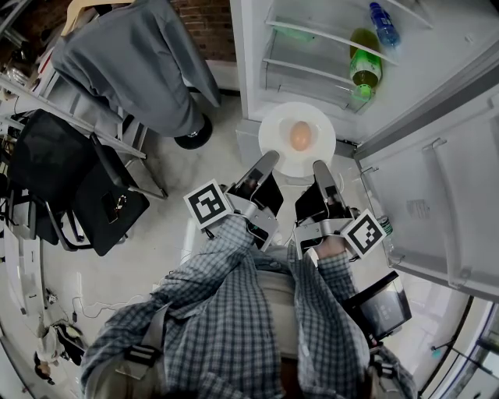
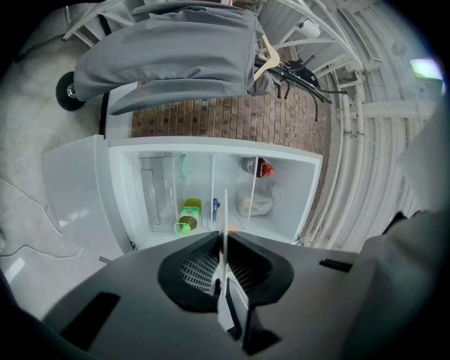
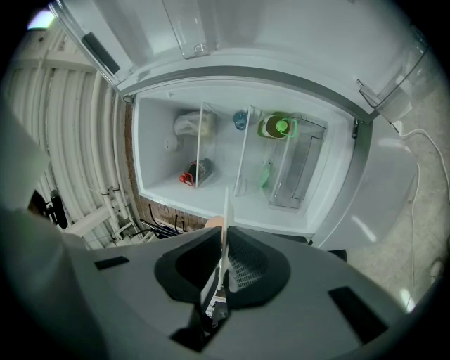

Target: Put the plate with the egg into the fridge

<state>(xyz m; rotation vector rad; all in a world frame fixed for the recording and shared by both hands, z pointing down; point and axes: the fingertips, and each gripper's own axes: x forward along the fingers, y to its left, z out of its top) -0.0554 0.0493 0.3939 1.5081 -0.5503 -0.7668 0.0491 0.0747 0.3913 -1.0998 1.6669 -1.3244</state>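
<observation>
A white plate [image 1: 277, 128] with a brown egg [image 1: 300, 135] on it hangs level in front of the open fridge [image 1: 312, 58]. My left gripper [image 1: 263, 165] is shut on the plate's near-left rim, my right gripper [image 1: 320, 170] on its near-right rim. In the left gripper view the plate [image 2: 225, 223] shows edge-on as a thin white line pinched between the jaws of the left gripper [image 2: 225, 246]. In the right gripper view the plate [image 3: 226, 211] is likewise clamped by the right gripper [image 3: 224, 242], and the egg [image 3: 214, 222] peeks out beside it.
On the fridge shelves stand a green bottle [image 1: 364, 72] and a blue bottle [image 1: 383, 23]. The fridge door [image 1: 437, 195] swings open at the right. A grey garment [image 1: 140, 54] on a rack and a black chair [image 1: 78, 187] stand at the left.
</observation>
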